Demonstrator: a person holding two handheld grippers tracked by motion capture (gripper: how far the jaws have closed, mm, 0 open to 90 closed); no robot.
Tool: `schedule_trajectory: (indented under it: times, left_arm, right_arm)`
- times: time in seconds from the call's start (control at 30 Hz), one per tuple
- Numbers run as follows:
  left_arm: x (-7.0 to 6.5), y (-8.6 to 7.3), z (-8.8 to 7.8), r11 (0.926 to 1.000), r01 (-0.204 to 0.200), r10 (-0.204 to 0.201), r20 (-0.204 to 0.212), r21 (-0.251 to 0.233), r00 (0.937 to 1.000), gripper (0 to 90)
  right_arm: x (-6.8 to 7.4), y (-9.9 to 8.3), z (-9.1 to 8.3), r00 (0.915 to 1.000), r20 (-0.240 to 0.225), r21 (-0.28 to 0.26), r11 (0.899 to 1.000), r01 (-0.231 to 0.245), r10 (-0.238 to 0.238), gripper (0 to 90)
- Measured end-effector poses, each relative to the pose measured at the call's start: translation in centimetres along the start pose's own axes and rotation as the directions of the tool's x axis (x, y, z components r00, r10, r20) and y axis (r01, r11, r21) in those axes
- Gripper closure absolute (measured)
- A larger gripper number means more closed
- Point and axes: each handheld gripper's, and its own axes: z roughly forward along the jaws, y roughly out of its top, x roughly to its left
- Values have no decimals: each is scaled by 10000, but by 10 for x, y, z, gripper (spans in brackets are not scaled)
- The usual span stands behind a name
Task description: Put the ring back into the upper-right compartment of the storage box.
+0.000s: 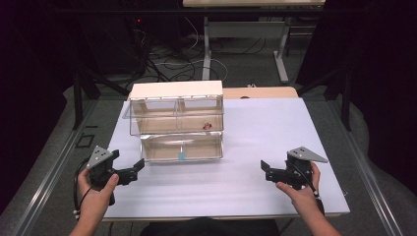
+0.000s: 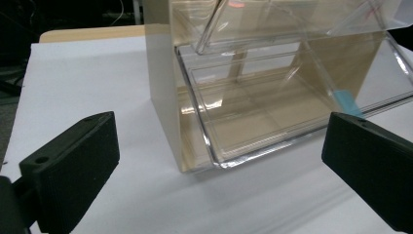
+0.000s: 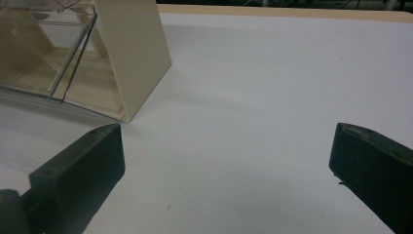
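A cream cabinet [image 1: 174, 90] with clear tilt-out bins stands at the back left of the white table top [image 1: 265, 128]. Its upper right bin holds a small red thing [image 1: 207, 126]. The lower bin [image 1: 182, 146] holds a small blue thing [image 1: 182, 156]. My left gripper [image 1: 129, 162] is open near the table's front left, pointing at the lower bin's left corner [image 2: 214, 156], apart from it; the blue thing [image 2: 347, 101] lies farther in. My right gripper [image 1: 268, 171] is open at the front right over bare table, pointing left. The cabinet's right side wall [image 3: 131, 53] shows past its empty jaws [image 3: 226, 156].
A wooden board edge [image 1: 260, 92] shows behind the white top. Beyond the table the floor carries cables [image 1: 177, 64] and the legs of another desk [image 1: 281, 54]. Metal rails [image 1: 59, 162] run along both sides of the table.
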Motion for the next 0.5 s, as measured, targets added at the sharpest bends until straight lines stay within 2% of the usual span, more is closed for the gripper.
schedule_trajectory:
  times: [0.23,0.5]
  left_arm:
    - [9,-9,6,9999,96,-95,-179,46,9998,7]
    - [18,-16,12,9987,363,-351,-342,363,9988,8]
  right_arm:
    - [0,0,1,10000,-56,89,10000,7,-7,0]
    - [-1,-1,2,10000,-73,71,10000,-26,26,0]
